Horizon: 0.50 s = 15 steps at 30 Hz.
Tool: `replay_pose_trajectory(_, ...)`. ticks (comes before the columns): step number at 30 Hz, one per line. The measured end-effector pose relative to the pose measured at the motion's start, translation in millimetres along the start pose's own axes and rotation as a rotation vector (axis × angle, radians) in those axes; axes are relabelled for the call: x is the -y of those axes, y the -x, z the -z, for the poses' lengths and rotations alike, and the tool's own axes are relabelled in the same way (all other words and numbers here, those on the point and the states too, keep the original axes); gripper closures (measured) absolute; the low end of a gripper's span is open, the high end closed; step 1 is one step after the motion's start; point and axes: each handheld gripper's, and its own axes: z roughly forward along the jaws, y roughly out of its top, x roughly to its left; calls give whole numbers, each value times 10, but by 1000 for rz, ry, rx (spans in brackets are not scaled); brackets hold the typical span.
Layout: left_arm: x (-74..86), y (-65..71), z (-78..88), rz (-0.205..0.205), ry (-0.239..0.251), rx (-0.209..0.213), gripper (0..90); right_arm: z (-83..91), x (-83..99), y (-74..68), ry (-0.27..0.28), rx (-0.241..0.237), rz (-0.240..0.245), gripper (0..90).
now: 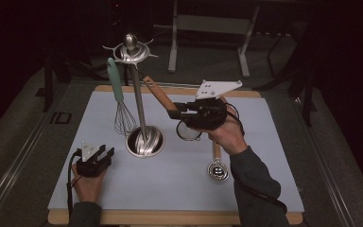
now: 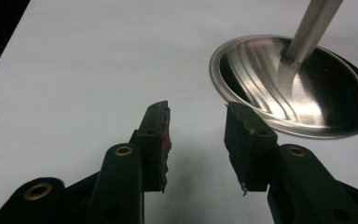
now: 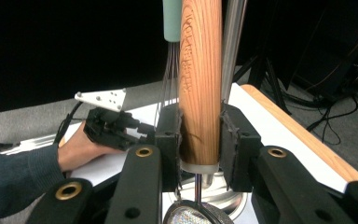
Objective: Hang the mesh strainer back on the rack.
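We take the utensil stand (image 1: 142,118) as our landmark: a steel pole rising from a round dished base (image 2: 303,88), with a hooked crown (image 1: 131,51) at the top. We see no loose item in the dished base; the pole is fixed at its centre. A whisk with a mint handle (image 1: 119,97) hangs from the crown on the stand's left, its wires just above the base.

The right gripper (image 3: 200,140) is clamped on the wooden handle of a small strainer (image 1: 158,93). We note the strainer is lifted off the mat, right of the stand, handle tilted toward the crown, mesh bowl (image 1: 188,131) hanging low.

The left gripper (image 2: 198,140) rests near the stand's base on its left, jaws apart, nothing between them.

A second wooden-handled utensil (image 1: 217,168) lies on the mat, well right of the stand.
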Motion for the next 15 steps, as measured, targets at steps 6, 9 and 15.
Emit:
replay_pose_trajectory(6,0,1,-1,0,1,-1,605,67,-52,9,29,10,-7,709)
replay_pose_trajectory(9,0,1,-1,1,0,-1,605,87,-75,17,39,13,-8,708)
replay_pose_trajectory(15,1,2,0,1,0,0,605,101,-133,11,63,17,-7,709)
